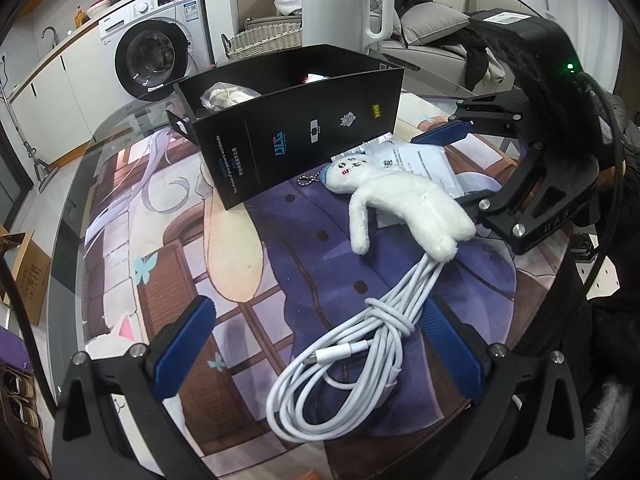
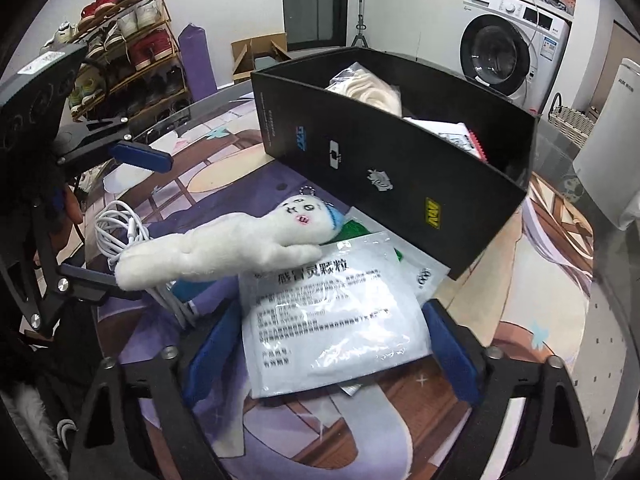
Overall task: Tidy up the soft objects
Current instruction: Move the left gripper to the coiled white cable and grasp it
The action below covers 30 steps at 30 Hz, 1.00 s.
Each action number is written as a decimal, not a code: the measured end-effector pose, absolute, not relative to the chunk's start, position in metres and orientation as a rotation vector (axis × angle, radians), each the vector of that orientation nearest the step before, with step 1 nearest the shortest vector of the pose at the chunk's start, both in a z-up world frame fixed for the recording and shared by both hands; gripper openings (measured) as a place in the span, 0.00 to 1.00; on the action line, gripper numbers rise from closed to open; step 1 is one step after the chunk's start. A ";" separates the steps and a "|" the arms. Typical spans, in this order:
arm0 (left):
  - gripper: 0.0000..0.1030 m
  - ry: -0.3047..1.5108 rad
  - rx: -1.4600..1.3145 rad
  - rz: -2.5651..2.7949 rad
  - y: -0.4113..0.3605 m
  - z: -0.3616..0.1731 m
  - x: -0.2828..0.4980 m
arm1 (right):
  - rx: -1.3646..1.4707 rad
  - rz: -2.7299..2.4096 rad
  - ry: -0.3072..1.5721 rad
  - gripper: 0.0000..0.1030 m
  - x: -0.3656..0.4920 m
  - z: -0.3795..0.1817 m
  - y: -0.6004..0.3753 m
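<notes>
The plush [image 1: 404, 208] lies on the table [image 1: 120, 216] just beside the black box [image 1: 304, 136], one arm over the sachets [image 2: 340, 312]. A coiled cable [image 1: 352, 356] touches its feet. The left hand-held gripper [image 1: 320, 344] is released, straddling the cable. The right hand-held gripper [image 2: 332, 344] is released around a sachet, apparently not gripping. A kettle [image 1: 340, 4] stands behind the box.

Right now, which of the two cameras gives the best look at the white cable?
The left wrist view: the white cable lies coiled and whole between the open left gripper fingers. In the right wrist view only part of the cable shows, its rest hidden behind the plush toy.
</notes>
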<state>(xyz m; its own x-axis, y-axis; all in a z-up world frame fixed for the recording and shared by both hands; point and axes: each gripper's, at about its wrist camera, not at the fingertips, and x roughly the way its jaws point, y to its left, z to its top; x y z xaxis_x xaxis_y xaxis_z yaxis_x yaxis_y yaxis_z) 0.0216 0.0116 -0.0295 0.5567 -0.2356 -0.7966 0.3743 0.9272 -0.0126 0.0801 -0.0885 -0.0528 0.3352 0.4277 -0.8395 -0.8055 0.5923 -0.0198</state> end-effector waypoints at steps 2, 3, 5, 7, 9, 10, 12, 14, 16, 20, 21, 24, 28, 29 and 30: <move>1.00 0.913 0.165 -0.362 0.012 -0.030 0.022 | -0.481 0.848 0.905 0.76 0.079 -0.052 -0.091; 1.00 0.914 0.166 -0.361 0.012 -0.030 0.022 | -0.479 0.848 0.904 0.74 0.077 -0.052 -0.092; 1.00 0.914 0.165 -0.361 0.011 -0.030 0.022 | -0.479 0.851 0.896 0.67 0.074 -0.051 -0.094; 1.00 0.914 0.167 -0.360 0.011 -0.030 0.022 | -0.477 0.848 0.892 0.62 0.070 -0.051 -0.097; 1.00 0.914 0.166 -0.361 0.011 -0.030 0.022 | -0.474 0.844 0.886 0.58 0.065 -0.050 -0.101; 1.00 0.914 0.165 -0.361 0.011 -0.030 0.022 | -0.469 0.837 0.881 0.56 0.062 -0.049 -0.104; 1.00 0.915 0.163 -0.361 0.012 -0.030 0.022 | -0.461 0.826 0.873 0.55 0.055 -0.047 -0.112; 1.00 0.917 0.157 -0.366 0.012 -0.030 0.022 | -0.440 0.810 0.864 0.53 0.049 -0.045 -0.120; 1.00 0.925 0.144 -0.379 0.012 -0.030 0.022 | -0.413 0.805 0.864 0.53 0.045 -0.044 -0.128; 0.99 0.938 0.134 -0.419 0.007 -0.032 0.021 | -0.392 0.791 0.852 0.53 0.042 -0.041 -0.140; 0.99 0.938 0.138 -0.435 0.005 -0.032 0.020 | -0.380 0.791 0.850 0.53 0.042 -0.039 -0.142; 0.93 0.944 0.149 -0.464 -0.001 -0.034 0.018 | -0.370 0.791 0.845 0.53 0.043 -0.037 -0.145; 0.79 0.927 0.205 -0.497 -0.010 -0.035 0.011 | -0.367 0.795 0.842 0.53 0.042 -0.035 -0.145; 0.76 0.920 0.211 -0.517 -0.011 -0.034 0.008 | -0.366 0.795 0.840 0.53 0.042 -0.035 -0.145; 0.69 0.913 0.218 -0.529 -0.012 -0.033 0.007 | -0.364 0.796 0.839 0.53 0.042 -0.035 -0.143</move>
<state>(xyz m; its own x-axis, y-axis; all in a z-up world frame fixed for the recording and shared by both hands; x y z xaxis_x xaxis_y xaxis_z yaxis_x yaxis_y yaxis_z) 0.0066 -0.0122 -0.0327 0.4947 -0.3422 -0.7989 0.5228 0.8515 -0.0410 0.0422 -0.1433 -0.0353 0.4093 0.4794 -0.7763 -0.7495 0.6619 0.0137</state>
